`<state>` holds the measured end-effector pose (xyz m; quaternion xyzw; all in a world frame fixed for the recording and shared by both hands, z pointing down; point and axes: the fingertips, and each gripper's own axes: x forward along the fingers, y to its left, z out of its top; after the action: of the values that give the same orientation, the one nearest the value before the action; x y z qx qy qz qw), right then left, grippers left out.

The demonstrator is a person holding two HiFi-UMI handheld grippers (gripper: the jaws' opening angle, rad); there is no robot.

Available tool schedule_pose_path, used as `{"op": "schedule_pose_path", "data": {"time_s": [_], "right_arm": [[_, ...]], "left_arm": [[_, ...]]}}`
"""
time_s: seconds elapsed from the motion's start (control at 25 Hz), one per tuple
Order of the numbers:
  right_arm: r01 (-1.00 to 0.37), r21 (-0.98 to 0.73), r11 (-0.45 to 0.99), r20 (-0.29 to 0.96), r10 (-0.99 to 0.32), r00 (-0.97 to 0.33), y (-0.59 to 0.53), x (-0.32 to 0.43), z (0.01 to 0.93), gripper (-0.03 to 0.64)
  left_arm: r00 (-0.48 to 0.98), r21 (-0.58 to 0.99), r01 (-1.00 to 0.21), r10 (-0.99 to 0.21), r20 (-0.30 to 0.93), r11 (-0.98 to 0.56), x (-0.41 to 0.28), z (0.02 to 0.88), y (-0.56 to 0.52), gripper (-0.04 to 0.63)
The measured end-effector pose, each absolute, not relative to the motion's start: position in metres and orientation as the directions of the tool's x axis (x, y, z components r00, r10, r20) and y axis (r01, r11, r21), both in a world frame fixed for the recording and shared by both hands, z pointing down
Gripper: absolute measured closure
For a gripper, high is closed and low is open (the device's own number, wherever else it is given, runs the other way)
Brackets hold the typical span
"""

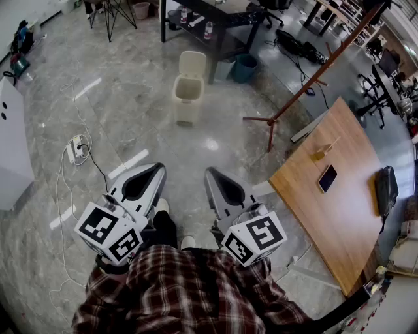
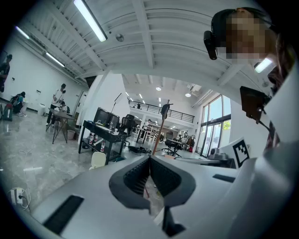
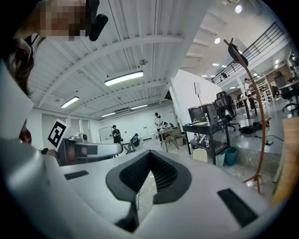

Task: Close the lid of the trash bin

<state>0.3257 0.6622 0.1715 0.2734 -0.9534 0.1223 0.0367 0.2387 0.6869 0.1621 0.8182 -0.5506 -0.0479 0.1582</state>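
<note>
A cream trash bin [image 1: 188, 91] stands on the marble floor well ahead of me, its lid tipped up and back, open. It also appears small and far off as the bin [image 2: 98, 160] in the left gripper view and the bin [image 3: 200, 155] in the right gripper view. My left gripper [image 1: 160, 168] and right gripper [image 1: 209, 173] are held close to my body, side by side, far short of the bin. Both are shut with their tips together and nothing between them, as seen on the left gripper [image 2: 150, 158] and the right gripper [image 3: 150, 153].
A wooden table [image 1: 339, 189] with a phone [image 1: 327, 177] stands to my right. A reddish stand [image 1: 271, 124] leans between it and the bin. Behind the bin are a black table [image 1: 215, 19] and a teal bucket [image 1: 246, 67]. A power strip [image 1: 74, 149] with cables lies on the left.
</note>
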Motion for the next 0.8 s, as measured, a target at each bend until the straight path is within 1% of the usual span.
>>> {"op": "schedule_pose_path", "data": {"time_s": [0.36, 0.56, 0.8], "right_arm": [[-0.566, -0.181, 0.805, 0.134, -0.550, -0.824, 0.575, 0.230, 0.160, 0.604], [-0.602, -0.198, 0.774, 0.144, -0.584, -0.799, 0.543, 0.206, 0.172, 0.604], [-0.632, -0.230, 0.740, 0.190, -0.603, -0.775, 0.514, 0.191, 0.190, 0.604]], "left_arm": [[0.437, 0.311, -0.864, -0.897, 0.071, -0.396, 0.142, 0.155, 0.596, 0.583], [0.445, 0.322, -0.857, -0.893, 0.066, -0.403, 0.102, 0.163, 0.565, 0.583], [0.454, 0.366, -0.846, -0.884, 0.113, -0.388, 0.078, 0.186, 0.538, 0.583]]}}
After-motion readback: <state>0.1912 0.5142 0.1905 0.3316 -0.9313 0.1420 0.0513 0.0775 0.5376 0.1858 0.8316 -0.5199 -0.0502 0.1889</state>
